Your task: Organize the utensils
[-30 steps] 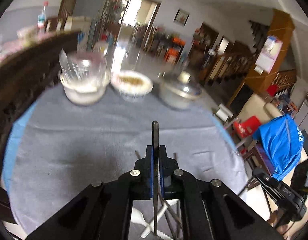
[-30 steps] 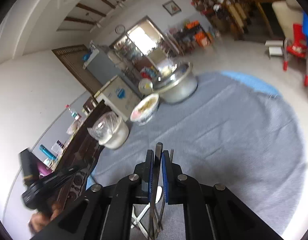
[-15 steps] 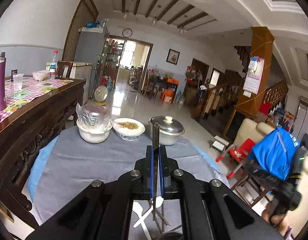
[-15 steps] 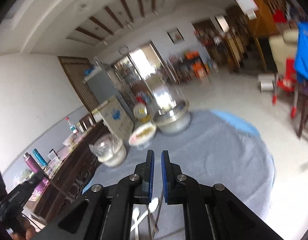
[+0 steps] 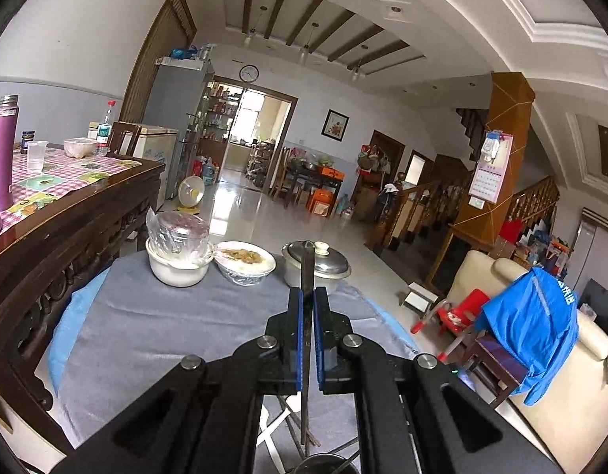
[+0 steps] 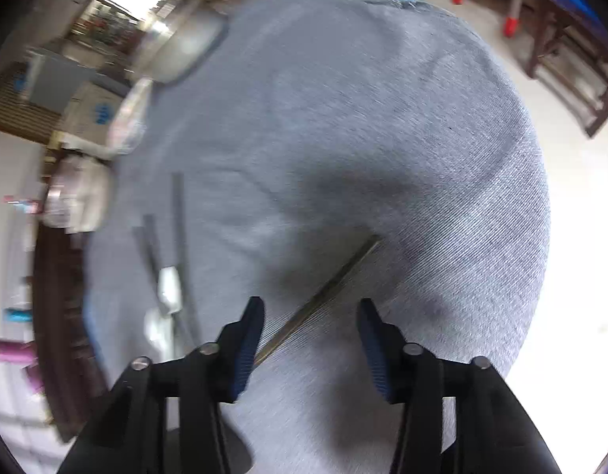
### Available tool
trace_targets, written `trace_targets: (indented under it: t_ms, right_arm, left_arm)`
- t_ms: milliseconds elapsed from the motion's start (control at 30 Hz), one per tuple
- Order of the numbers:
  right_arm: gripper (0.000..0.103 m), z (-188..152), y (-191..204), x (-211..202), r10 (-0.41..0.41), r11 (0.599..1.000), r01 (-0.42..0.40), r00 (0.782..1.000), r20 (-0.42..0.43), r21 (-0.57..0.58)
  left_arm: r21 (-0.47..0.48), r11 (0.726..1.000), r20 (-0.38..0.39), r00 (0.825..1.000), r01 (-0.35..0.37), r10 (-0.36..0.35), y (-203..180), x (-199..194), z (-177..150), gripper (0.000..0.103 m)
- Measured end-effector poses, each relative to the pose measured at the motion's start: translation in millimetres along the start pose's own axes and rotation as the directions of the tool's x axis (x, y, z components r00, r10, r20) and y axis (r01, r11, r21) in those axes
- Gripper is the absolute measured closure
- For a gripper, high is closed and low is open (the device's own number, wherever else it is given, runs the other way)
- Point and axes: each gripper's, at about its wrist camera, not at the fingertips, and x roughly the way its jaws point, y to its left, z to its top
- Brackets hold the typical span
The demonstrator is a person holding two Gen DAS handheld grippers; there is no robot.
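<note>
My left gripper (image 5: pixel 308 296) is shut on a thin dark chopstick (image 5: pixel 307 264) that stands upright between the blue pads, raised above the grey tablecloth (image 5: pixel 166 324). Beneath it lie white spoons (image 5: pixel 274 430) and more chopsticks, partly hidden by the gripper. My right gripper (image 6: pixel 310 308) points steeply down at the cloth (image 6: pixel 383 138) and its jaws are opening. One chopstick (image 6: pixel 335 280) lies slantwise between its fingers, and the pads do not press on it. A blurred white spoon (image 6: pixel 167 288) and other chopsticks (image 6: pixel 178 217) lie to the left.
At the table's far edge stand a wrapped white bowl (image 5: pixel 177 260), a bowl of food (image 5: pixel 244 262) and a lidded steel pot (image 5: pixel 318 266). A dark wooden sideboard (image 5: pixel 67 237) borders the left side. The rim of a dark round container (image 5: pixel 319 462) shows at the bottom.
The left gripper has risen with its chopstick and now looks level across the room. The right gripper has tipped down toward the cloth and its jaws have come apart.
</note>
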Motion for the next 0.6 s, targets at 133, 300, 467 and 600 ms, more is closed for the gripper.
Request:
trace_targets:
  t_ms: [133,300,467,600]
  right_arm:
    - [0.066,6,13,12,-0.125,0.991,0.127,0.99,0.064,-0.037]
    - [0.079,5,43,25,-0.295,0.934,0.321,0.941,0.166,-0.158]
    - [0.081,-10,60,32,-0.35,0.854,0.433,0.888,0.3,-0.287]
    - [0.103,-16,51,17,-0.26,0.881,0.367,0.903,0.341,-0.299]
  left_arm:
    - [-0.01,1.0,0.016,1.0,0.019,-0.019,3,-10,2,0.098]
    - [-0.024,0.999,0.033,0.999,0.025,-0.024,9,-22,3,0.098]
    - [-0.042,0.999,0.044,0.999,0.023,-0.021,10,-33,2,0.098]
    - [-0.048,0.999,0.036,0.999,0.023,-0.022,9,-37,1,0.098]
